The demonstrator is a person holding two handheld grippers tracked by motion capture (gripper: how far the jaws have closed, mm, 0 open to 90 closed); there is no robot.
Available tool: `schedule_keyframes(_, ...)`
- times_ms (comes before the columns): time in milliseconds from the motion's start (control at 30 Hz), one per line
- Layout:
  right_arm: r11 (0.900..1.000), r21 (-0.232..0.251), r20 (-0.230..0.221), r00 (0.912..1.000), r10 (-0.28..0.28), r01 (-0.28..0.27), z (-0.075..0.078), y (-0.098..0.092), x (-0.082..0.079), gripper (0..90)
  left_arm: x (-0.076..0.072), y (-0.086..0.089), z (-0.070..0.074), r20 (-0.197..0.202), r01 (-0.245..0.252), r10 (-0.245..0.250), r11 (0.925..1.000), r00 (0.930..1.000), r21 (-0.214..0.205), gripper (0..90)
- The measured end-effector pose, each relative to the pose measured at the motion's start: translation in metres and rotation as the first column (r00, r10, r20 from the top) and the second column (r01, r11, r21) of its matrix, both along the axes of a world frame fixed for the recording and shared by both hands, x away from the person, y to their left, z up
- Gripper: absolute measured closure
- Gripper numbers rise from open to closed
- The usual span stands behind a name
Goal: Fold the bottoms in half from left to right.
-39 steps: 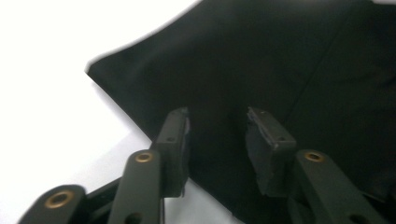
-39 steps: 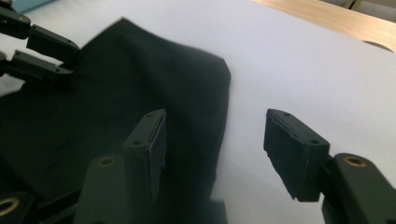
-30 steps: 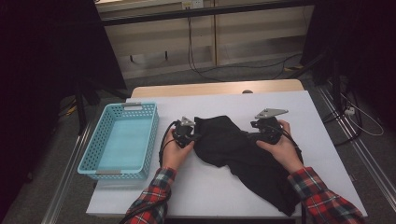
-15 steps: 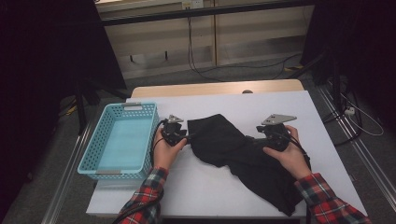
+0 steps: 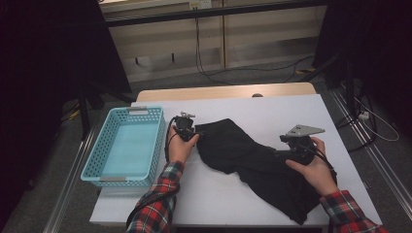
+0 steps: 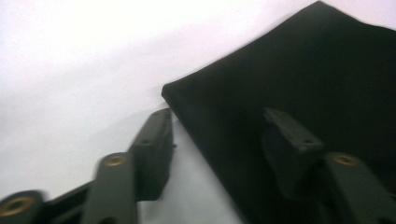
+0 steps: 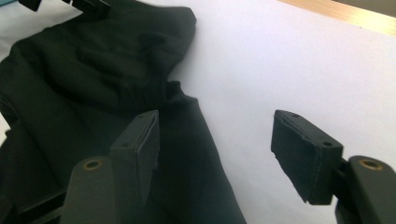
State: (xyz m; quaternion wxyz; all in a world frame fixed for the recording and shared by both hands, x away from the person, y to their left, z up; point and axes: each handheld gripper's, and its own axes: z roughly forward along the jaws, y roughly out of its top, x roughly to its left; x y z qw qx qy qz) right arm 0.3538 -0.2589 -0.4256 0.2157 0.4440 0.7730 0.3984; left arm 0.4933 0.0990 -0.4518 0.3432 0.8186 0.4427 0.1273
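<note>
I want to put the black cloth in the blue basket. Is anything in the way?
Nothing visible blocks it. The black cloth lies on the white table right of the blue basket, with the left claw and its hand between them. The basket looks empty.

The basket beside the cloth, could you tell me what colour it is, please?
The basket is light blue, clearest in the high view.

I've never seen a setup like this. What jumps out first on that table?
A crumpled black garment sprawls across the white table, from its middle toward the near right corner. A person in plaid sleeves holds a tool at each end: the left tool at the cloth's left edge, the right tool over its right part, both with jaws apart, just opened wider, pinching no cloth. An empty turquoise basket sits at the table's left edge.
</note>
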Motion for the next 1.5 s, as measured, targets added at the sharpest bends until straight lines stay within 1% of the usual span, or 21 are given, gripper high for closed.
schedule_keyframes(33, 1.0, -0.002, -0.002, 1.0, -0.004, 0.004, 0.0, -0.002, -0.001, 32.2, 0.0, -0.001, 0.001, -0.02, 0.007, -0.008, 0.9996, 0.9998, -0.025, 53.0)
schedule_keyframes(67, 1.0, -0.003, -0.002, 1.0, -0.009, 0.009, -0.001, -0.004, -0.003, 32.2, 0.0, 0.0, 0.001, -0.034, 0.009, -0.01, 0.9994, 0.9994, -0.034, 59.6)
schedule_keyframes(133, 0.9998, -0.002, -0.006, 0.9998, -0.018, 0.018, -0.002, -0.007, -0.005, 32.2, 0.001, -0.001, 0.002, -0.037, 0.004, -0.005, 0.9995, 0.9993, -0.031, 64.3)
schedule_keyframes(167, 0.9998, -0.005, -0.006, 0.9998, -0.021, 0.021, -0.002, -0.009, -0.006, 32.2, 0.001, -0.002, 0.002, -0.054, 0.009, -0.012, 0.999, 0.9985, -0.043, 68.5)
schedule_keyframes(200, 0.9997, -0.005, -0.007, 0.9997, -0.025, 0.025, -0.002, -0.01, -0.008, 32.2, 0.001, -0.004, 0.002, -0.074, 0.012, -0.016, 0.9983, 0.9972, -0.057, 77.0)
schedule_keyframes(233, 0.9996, -0.005, -0.004, 0.9996, -0.027, 0.027, -0.002, -0.011, -0.009, 32.2, 0.001, -0.006, 0.003, -0.072, 0.006, -0.01, 0.9987, 0.9974, -0.051, 80.2)
schedule_keyframes(300, 0.9995, -0.002, -0.002, 0.9995, -0.031, 0.031, -0.001, -0.013, -0.01, 32.2, 0.001, -0.009, 0.005, -0.072, 0.006, -0.008, 0.9994, 0.9974, -0.034, 82.5)
schedule_keyframes(333, 0.9995, -0.003, 0.003, 0.9995, -0.032, 0.032, -0.001, -0.013, -0.01, 32.3, 0.002, -0.01, 0.007, -0.067, 0.004, -0.006, 0.9996, 0.9977, -0.027, 83.0)
schedule_keyframes(467, 0.9995, -0.001, 0.005, 0.9995, -0.03, 0.03, -0.001, -0.013, -0.011, 32.2, 0.005, -0.006, 0.02, -0.036, -0.011, 0.009, 0.9984, 0.9993, -0.056, 84.0)
schedule_keyframes(633, 0.9995, 0.003, 0.003, 0.9995, -0.033, 0.033, -0.002, -0.014, -0.01, 31.0, 0.009, 0.008, 0.04, 0.008, -0.046, 0.047, 0.9969, 0.9989, -0.063, 84.1)
schedule_keyframes(700, 0.9994, 0.005, 0.004, 0.9994, -0.034, 0.034, -0.002, -0.015, -0.01, 30.5, 0.01, 0.014, 0.045, 0.019, -0.067, 0.068, 0.9951, 0.9975, -0.073, 84.3)
schedule_keyframes(733, 0.9994, 0.005, 0.004, 0.9994, -0.036, 0.036, -0.001, -0.016, -0.01, 30.4, 0.011, 0.018, 0.046, 0.027, -0.07, 0.072, 0.9952, 0.9971, -0.069, 84.7)
schedule_keyframes(900, 0.9994, 0.018, 0.004, 0.9995, -0.03, 0.03, 0.001, -0.014, -0.01, 28.4, 0.011, 0.027, 0.046, 0.025, -0.077, 0.078, 0.995, 0.9966, -0.064, 85.0)
schedule_keyframes(967, 0.9994, 0.019, 0.003, 0.9996, -0.027, 0.027, 0.001, -0.013, -0.01, 27.6, 0.011, 0.028, 0.045, 0.024, -0.079, 0.08, 0.9955, 0.9965, -0.054, 85.1)
schedule_keyframes(1000, 0.9995, 0.018, 0.002, 0.9997, -0.025, 0.025, 0.001, -0.013, -0.01, 27.1, 0.011, 0.028, 0.044, 0.019, -0.082, 0.084, 0.9947, 0.9963, -0.061, 85.1)
schedule_keyframes(1100, 0.9994, 0.021, -0.005, 0.9996, -0.029, 0.029, 0.001, -0.013, -0.009, 26.2, 0.011, 0.029, 0.042, 0.017, -0.083, 0.084, 0.9951, 0.9964, -0.054, 85.2)
schedule_keyframes(1233, 0.9993, 0.023, -0.002, 0.9995, -0.031, 0.031, 0.002, -0.014, -0.009, 25.3, 0.012, 0.031, 0.039, 0.006, -0.083, 0.083, 0.9951, 0.9965, -0.054, 85.2)
schedule_keyframes(1333, 0.9988, 0.038, -0.006, 0.9995, -0.031, 0.031, 0.002, -0.015, -0.009, 24.4, 0.013, 0.033, 0.039, 0.003, -0.086, 0.086, 0.995, 0.9963, -0.051, 85.3)
schedule_keyframes(1367, 0.9989, 0.039, -0.006, 0.9996, -0.028, 0.028, 0.002, -0.015, -0.009, 24.1, 0.013, 0.034, 0.039, 0.009, -0.088, 0.088, 0.9951, 0.9961, -0.045, 85.3)
schedule_keyframes(1467, 0.9987, 0.04, -0.019, 0.9994, -0.03, 0.03, 0.0, -0.017, -0.011, 23.7, 0.014, 0.037, 0.039, 0.0, -0.098, 0.099, 0.9939, 0.9951, -0.05, 85.4)
schedule_keyframes(1500, 0.9986, 0.045, -0.018, 0.9994, -0.028, 0.029, -0.001, -0.018, -0.011, 22.9, 0.014, 0.038, 0.038, 0.002, -0.098, 0.099, 0.9941, 0.9951, -0.044, 85.5)
